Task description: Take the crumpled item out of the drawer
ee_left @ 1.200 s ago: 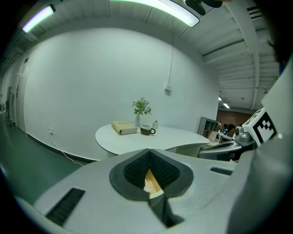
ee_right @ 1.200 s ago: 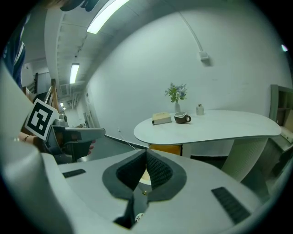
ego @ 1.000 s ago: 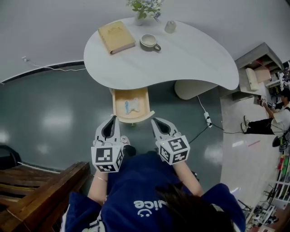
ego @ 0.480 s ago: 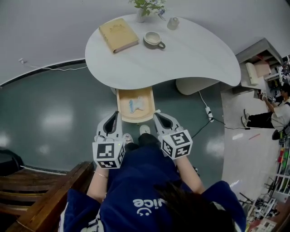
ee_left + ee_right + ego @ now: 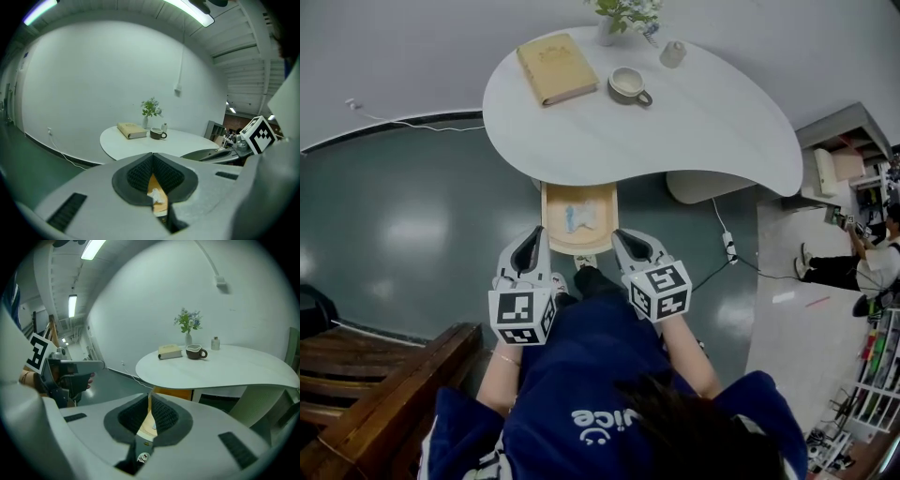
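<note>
Table (image 5: 675, 122) white, curved, drawer (image 5: 547, 217) open beneath; floor (image 5: 394, 234) dark, glossy.

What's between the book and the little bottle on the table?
The mug and the flower vase, one on each side of that line, in the head view.

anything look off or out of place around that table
The wooden drawer under the white table stands pulled open, with a crumpled whitish item lying loose inside, which looks like litter. The book, cup and vase on top sit tidy, and nothing looks spilled.
</note>
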Demonstrator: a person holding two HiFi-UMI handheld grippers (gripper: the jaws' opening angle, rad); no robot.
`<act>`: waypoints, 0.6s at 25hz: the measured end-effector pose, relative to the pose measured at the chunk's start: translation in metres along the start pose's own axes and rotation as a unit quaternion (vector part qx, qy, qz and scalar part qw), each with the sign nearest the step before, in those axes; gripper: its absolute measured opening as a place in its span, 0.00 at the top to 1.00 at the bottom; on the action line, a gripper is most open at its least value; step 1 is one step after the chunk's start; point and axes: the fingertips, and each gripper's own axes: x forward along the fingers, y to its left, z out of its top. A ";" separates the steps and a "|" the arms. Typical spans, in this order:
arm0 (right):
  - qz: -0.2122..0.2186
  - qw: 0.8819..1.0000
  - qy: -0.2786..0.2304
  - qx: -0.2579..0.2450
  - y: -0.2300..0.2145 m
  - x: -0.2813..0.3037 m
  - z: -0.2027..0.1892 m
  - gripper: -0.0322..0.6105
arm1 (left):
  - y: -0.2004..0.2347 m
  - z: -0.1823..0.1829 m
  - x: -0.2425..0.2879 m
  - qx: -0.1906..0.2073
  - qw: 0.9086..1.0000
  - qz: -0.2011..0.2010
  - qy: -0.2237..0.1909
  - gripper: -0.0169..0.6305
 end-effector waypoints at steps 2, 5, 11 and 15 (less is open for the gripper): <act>0.019 1.000 0.015 -0.014 -0.001 0.006 -0.001 0.84 | 0.002 0.001 0.002 -0.005 1.000 0.012 -0.001 0.97; 0.042 0.998 0.036 -0.032 -0.005 0.015 -0.001 0.80 | 0.002 0.005 0.005 -0.010 1.000 0.028 -0.003 0.97; 0.089 0.991 0.076 -0.065 -0.011 0.040 -0.003 0.73 | 0.008 0.013 0.005 -0.016 0.997 0.071 -0.010 0.97; 0.131 0.980 0.113 -0.096 -0.010 0.058 -0.012 0.67 | 0.012 0.014 0.001 -0.029 0.995 0.096 -0.014 0.97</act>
